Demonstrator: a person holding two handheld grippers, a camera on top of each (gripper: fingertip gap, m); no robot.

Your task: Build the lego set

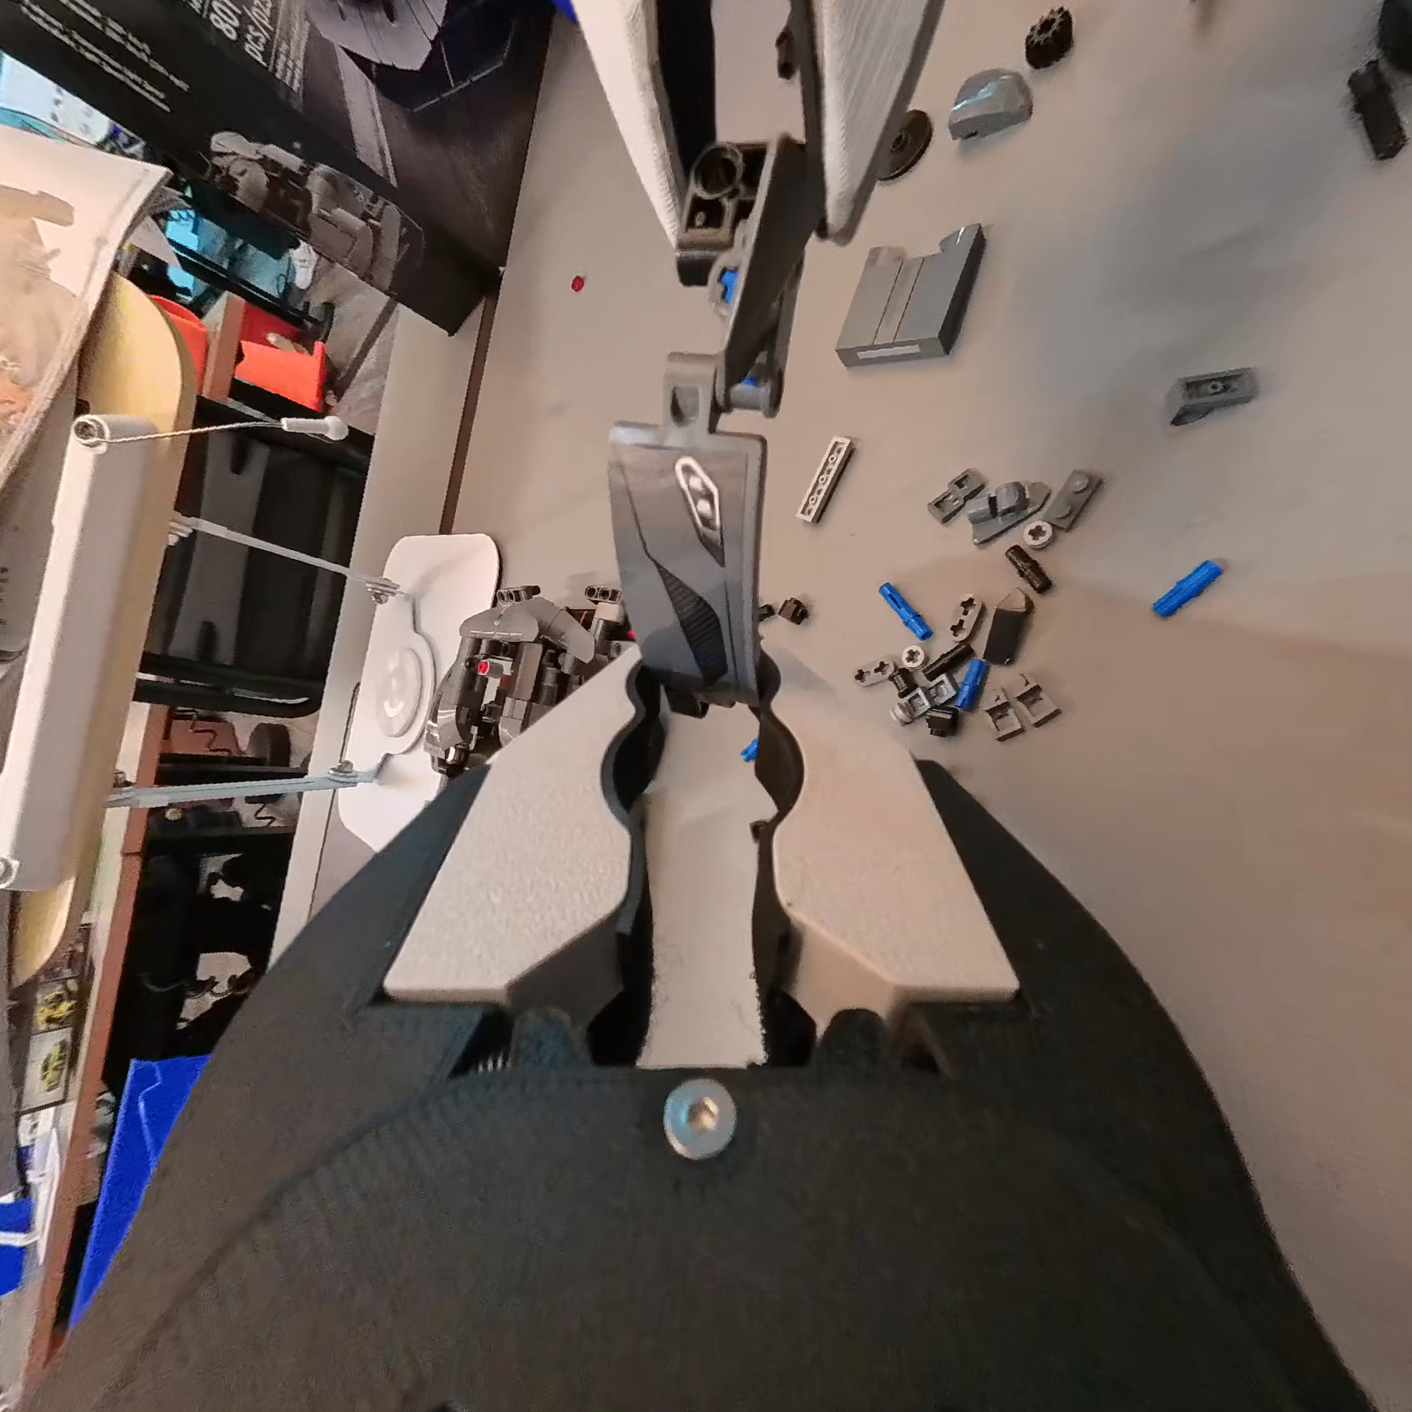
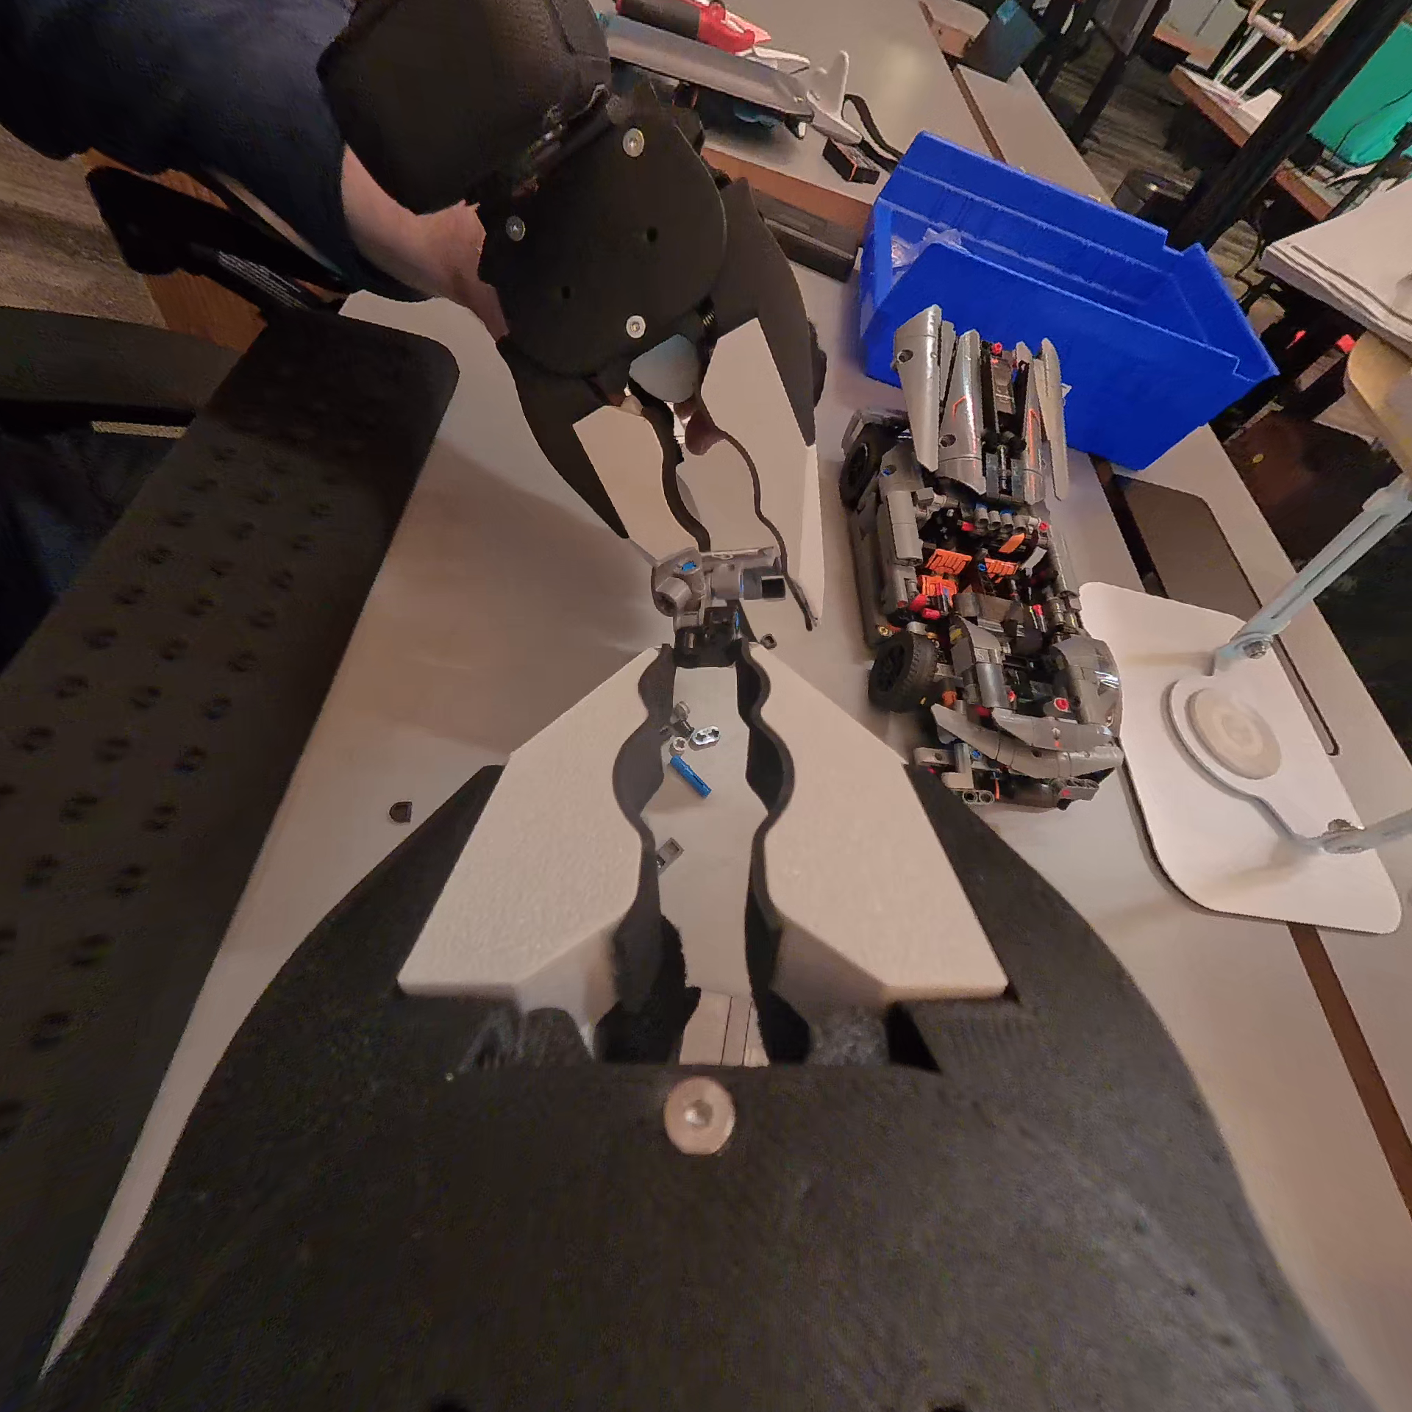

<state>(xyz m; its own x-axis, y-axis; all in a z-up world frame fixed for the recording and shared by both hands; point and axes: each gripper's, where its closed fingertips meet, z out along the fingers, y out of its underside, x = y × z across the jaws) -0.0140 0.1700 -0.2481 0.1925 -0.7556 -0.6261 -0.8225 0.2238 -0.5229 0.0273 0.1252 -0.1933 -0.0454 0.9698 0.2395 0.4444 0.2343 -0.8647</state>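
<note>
Above the pale desk, both grippers pinch one dark-grey panel-and-beam subassembly: left gripper grips the panel, right gripper the beam end. Likely joining step; next needs aligned pressing.

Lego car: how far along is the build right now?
Mostly done: the car stands assembled by the blue bin. In hand: both the left gripper and right gripper grip one grey panel piece above the table. Left: fitting it, plus the loose parts.
</note>
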